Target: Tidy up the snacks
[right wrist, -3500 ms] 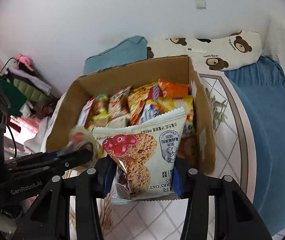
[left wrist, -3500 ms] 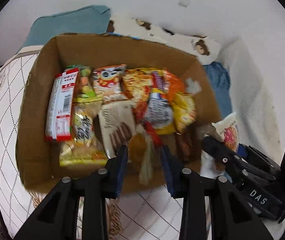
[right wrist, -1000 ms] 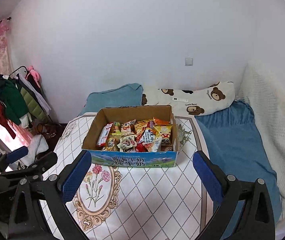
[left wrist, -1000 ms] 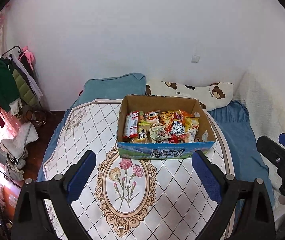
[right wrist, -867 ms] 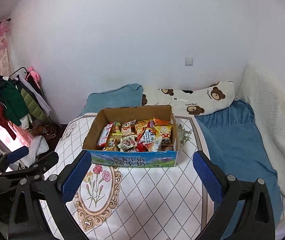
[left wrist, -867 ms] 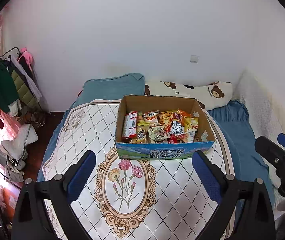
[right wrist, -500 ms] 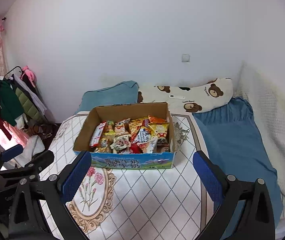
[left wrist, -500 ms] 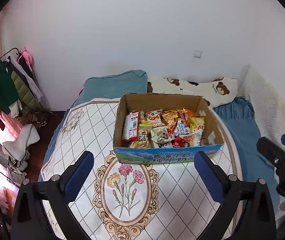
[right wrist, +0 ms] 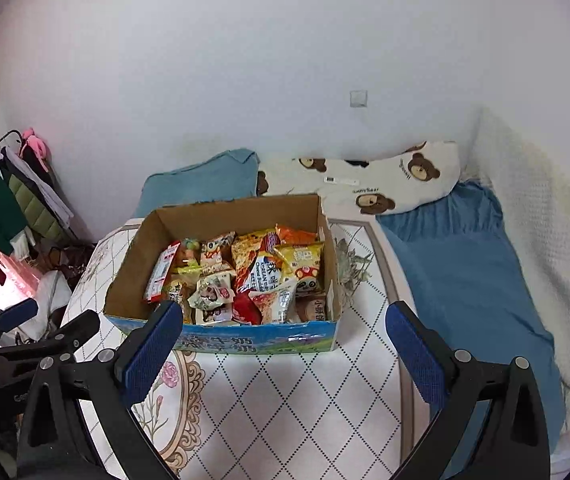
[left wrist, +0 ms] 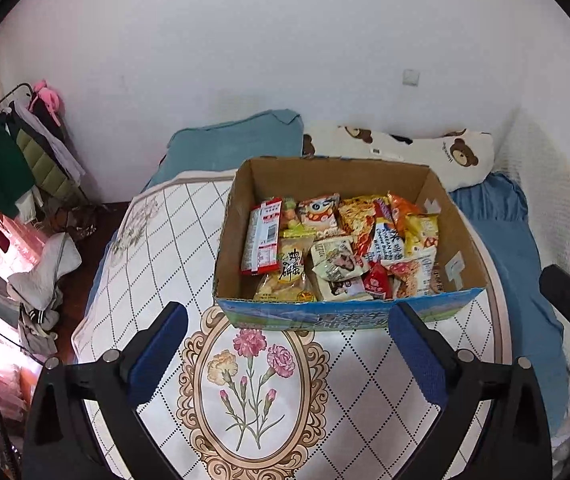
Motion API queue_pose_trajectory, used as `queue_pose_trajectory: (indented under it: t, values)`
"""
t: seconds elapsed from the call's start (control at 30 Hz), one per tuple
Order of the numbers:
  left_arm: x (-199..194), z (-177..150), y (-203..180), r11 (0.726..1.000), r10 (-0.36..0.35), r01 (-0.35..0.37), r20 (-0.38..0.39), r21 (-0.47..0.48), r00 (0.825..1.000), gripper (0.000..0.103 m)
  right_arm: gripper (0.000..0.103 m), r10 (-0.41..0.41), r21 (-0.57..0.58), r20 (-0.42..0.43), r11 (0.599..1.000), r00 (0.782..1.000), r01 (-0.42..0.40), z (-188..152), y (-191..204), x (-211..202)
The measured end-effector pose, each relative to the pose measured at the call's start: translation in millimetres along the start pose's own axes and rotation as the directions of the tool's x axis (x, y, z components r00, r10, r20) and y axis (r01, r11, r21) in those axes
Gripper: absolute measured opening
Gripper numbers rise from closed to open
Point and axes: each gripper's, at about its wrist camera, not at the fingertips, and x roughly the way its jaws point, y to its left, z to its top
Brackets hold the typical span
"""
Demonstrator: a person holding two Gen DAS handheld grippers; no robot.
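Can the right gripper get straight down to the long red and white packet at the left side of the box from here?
Probably yes. The right gripper is open and empty, held back from the cardboard box. The red and white packet lies on top at the left, uncovered, and the box has no lid. Only the near wall needs clearing.

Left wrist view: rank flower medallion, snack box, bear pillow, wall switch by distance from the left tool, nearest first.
From the left tool:
1. Flower medallion, on the quilt between the fingers.
2. Snack box, straight ahead.
3. Bear pillow, behind the box, to the right.
4. Wall switch, up on the wall.
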Motion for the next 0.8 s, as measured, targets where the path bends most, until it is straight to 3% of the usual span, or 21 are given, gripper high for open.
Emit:
queue_pose_trajectory:
  t: [0.3, 0.8]
  values:
    - [9, -1, 0, 1.000, 0.008, -0.008, -0.010, 0.005, 1.000, 0.103, 0.103, -0.001, -0.007, -0.032, 1.000, 1.000, 0.001, -4, 0, 24]
    - [9, -4, 1, 1.000, 0.001, -0.001, -0.011, 0.013, 1.000, 0.103, 0.103, 0.004, -0.024, -0.043, 1.000, 0.999, -0.005, -9, 1, 25]
